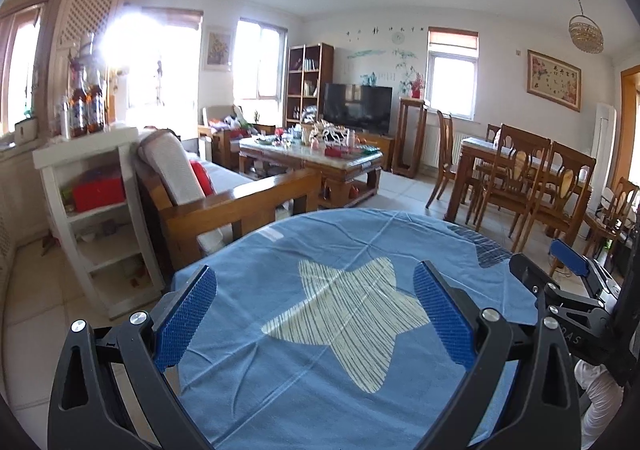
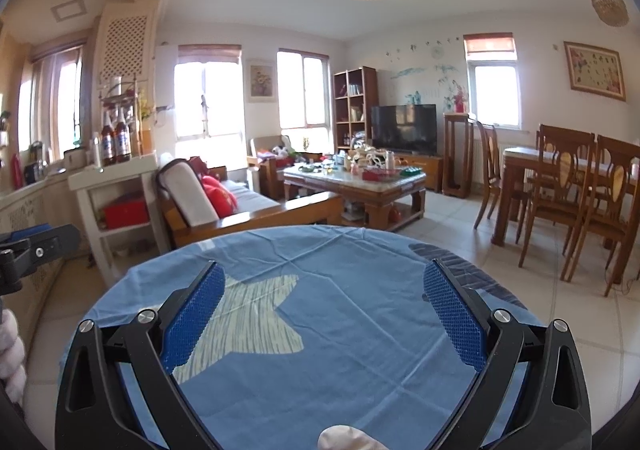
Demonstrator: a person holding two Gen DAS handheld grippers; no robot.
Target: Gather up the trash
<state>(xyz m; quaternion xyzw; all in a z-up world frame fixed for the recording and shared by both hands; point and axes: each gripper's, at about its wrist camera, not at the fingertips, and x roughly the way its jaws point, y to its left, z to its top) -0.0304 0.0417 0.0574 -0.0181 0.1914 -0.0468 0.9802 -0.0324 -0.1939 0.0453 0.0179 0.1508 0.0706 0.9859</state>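
Observation:
My left gripper (image 1: 314,284) hovers open over a table draped in a blue cloth (image 1: 320,402) with a pale star print (image 1: 352,314). Nothing lies between its blue pads (image 1: 182,324). My right gripper (image 2: 320,282) is also open and empty above the same blue cloth (image 2: 340,370). The right gripper's body (image 1: 568,290) shows at the right edge of the left wrist view. The left gripper's body (image 2: 36,246) shows at the left edge of the right wrist view. No trash shows on the cloth. A white rounded thing (image 2: 348,438) peeks in at the bottom edge; I cannot tell what it is.
Beyond the table stand a wooden sofa (image 1: 240,201), a cluttered coffee table (image 1: 312,157), a white shelf unit (image 1: 92,209) with bottles on top, and a dining table with chairs (image 1: 524,185). A television (image 1: 358,107) is at the far wall. Tiled floor surrounds the table.

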